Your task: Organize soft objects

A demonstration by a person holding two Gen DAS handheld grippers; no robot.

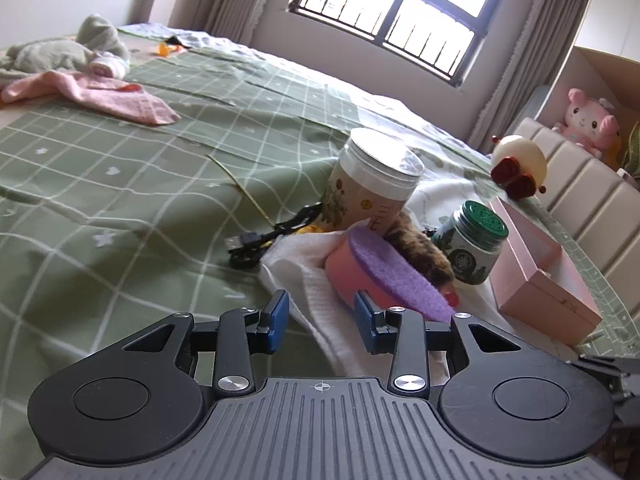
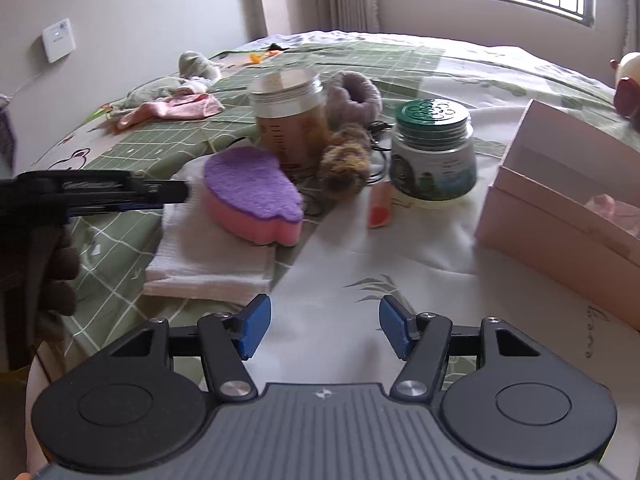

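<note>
A pink sponge with a purple top lies on a folded white cloth on the bed. My left gripper is open, its jaws either side of the cloth's edge just in front of the sponge; it shows from the side in the right wrist view, beside the sponge. My right gripper is open and empty above the pale sheet. A brown furry scrunchie lies behind the sponge. A grey scrunchie lies further back.
A tall jar with a silver lid, a green-lidded jar, a black cable and an open pink box crowd the sponge. Pink and grey cloths lie far left. Plush toys sit by the headboard.
</note>
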